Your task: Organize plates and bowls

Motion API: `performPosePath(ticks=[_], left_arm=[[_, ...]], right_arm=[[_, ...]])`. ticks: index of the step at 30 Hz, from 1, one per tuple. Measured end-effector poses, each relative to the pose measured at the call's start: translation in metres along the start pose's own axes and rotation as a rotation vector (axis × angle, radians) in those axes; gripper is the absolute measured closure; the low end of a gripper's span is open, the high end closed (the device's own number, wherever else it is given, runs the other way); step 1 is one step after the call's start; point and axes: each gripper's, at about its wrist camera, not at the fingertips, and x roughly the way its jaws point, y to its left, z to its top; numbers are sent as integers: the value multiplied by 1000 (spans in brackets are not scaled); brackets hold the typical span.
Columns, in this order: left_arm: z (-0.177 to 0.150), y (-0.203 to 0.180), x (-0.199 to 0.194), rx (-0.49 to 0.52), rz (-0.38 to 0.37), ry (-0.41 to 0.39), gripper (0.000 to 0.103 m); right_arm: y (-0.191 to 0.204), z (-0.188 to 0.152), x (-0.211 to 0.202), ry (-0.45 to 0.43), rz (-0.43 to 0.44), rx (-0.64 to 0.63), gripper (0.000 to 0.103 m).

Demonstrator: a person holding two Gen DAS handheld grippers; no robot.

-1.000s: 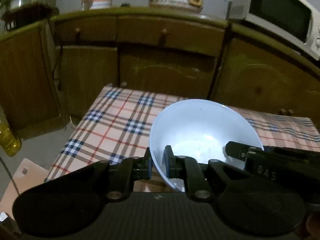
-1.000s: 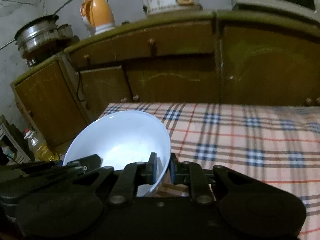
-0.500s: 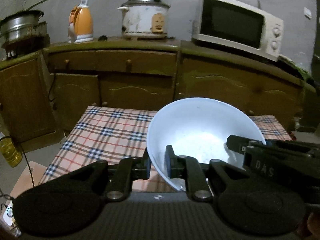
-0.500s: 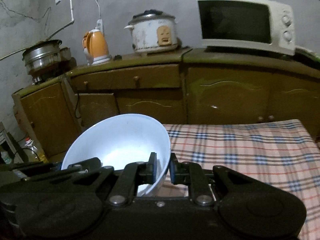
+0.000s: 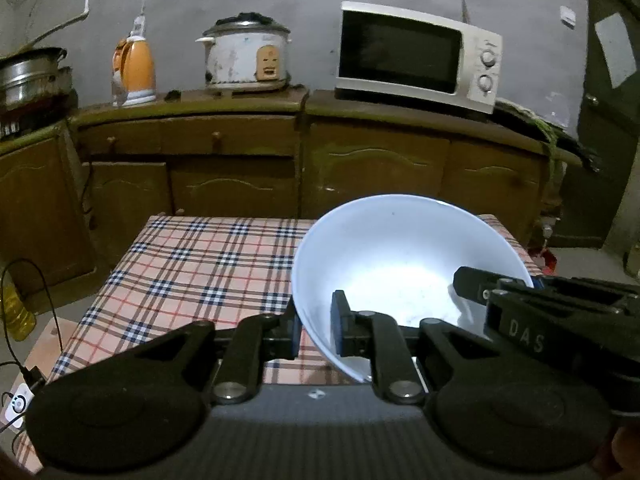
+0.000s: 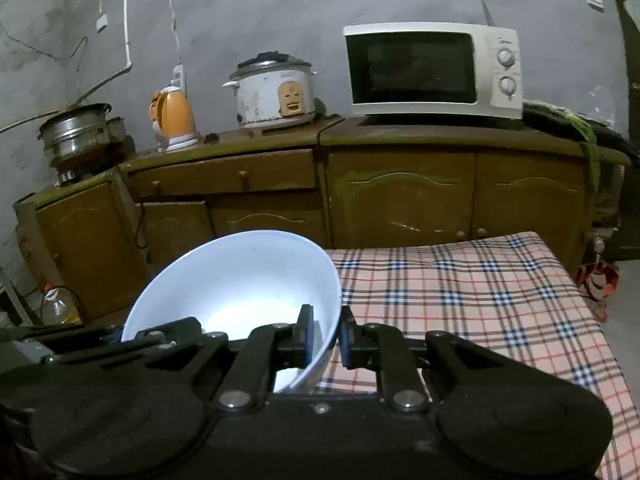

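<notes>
A large white bowl [image 5: 404, 264] hangs tilted above the plaid table [image 5: 192, 264], held from two sides. My left gripper [image 5: 316, 328] is shut on its left rim, one finger inside and one outside. My right gripper [image 6: 326, 334] is shut on the opposite rim of the same bowl [image 6: 240, 276]. In the left wrist view the right gripper's black body [image 5: 560, 320] reaches in from the right. The bowl holds nothing.
Brown wooden cabinets [image 6: 400, 196] run along the far wall behind the plaid table [image 6: 480, 292]. On their top stand a microwave [image 6: 432, 72], a rice cooker [image 6: 276, 92], an orange kettle [image 6: 174, 120] and a steel pot [image 6: 76, 136]. An oil bottle [image 5: 14, 316] stands on the floor at left.
Both grippers have pulled back from the cabinets and risen with the bowl held between them. The table's far edge and the countertop appliances have come into view.
</notes>
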Motion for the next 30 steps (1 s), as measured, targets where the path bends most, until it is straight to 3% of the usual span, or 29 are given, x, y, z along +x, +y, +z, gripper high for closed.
performPosePath(ticks=[15,30], left_arm=[[-24,-40,-15,52,-62,2,86],[-50,-82,3,111,-166,56,86]], right_arm=[[-36,-27,-43,-10,-70,37,85],[-90,-59,-53,23,-155,99,85]])
